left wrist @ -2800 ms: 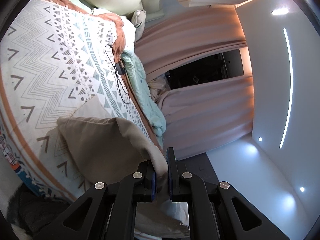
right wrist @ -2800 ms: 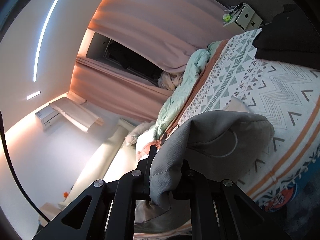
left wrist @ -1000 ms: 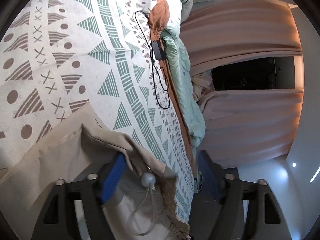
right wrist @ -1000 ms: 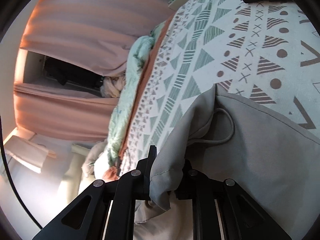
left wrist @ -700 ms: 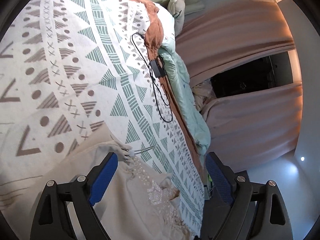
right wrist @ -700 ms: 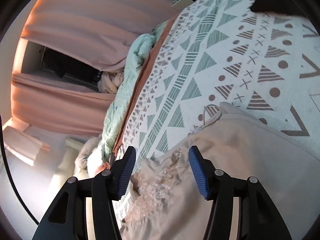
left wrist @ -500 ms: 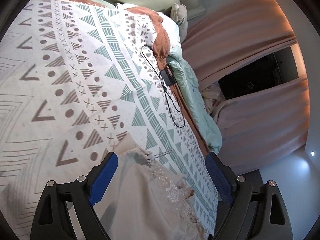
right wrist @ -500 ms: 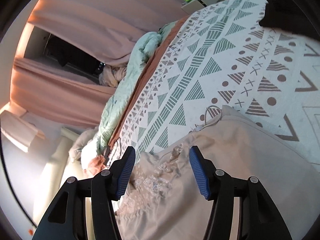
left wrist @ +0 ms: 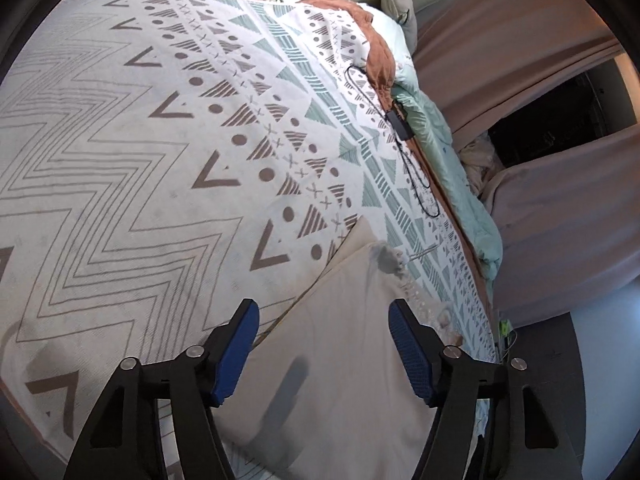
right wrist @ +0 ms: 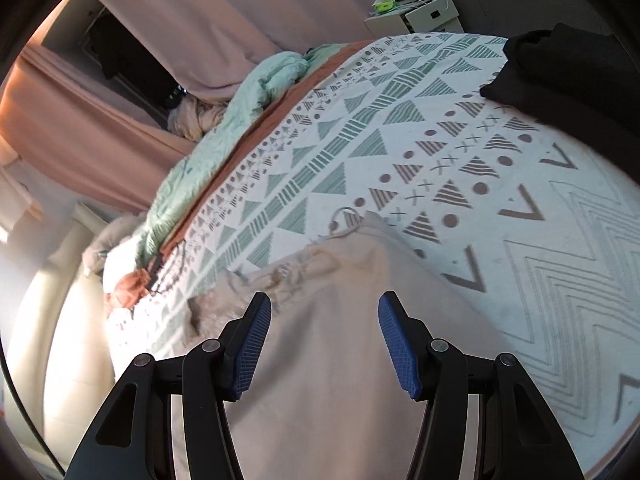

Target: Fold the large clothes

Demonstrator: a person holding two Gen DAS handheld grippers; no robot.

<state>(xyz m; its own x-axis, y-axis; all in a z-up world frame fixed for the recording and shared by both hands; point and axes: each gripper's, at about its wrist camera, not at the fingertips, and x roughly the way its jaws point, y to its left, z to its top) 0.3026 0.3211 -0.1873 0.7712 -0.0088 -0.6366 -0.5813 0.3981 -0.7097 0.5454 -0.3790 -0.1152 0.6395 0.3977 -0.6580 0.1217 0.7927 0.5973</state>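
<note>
Now both grippers, left [left wrist: 323, 346] and right [right wrist: 320, 344], have let the beige garment [left wrist: 340, 360] drop folded onto the bed [left wrist: 120, 160], the left's parted jaws just narrowing, the right's having opened, neither gripping.

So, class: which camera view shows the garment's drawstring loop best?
The right wrist view: the drawstring loop lies whole on the bedspread beyond the beige garment. The left wrist view shows only a short cord end.

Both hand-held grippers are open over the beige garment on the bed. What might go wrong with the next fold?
1. The beige garment has a bunched lacy edge; folding now may lock in wrinkles.
2. Its loose drawstring lies outside the fabric and could snag.
3. The black cable lies close by on the patterned bedspread and might get dragged.
</note>
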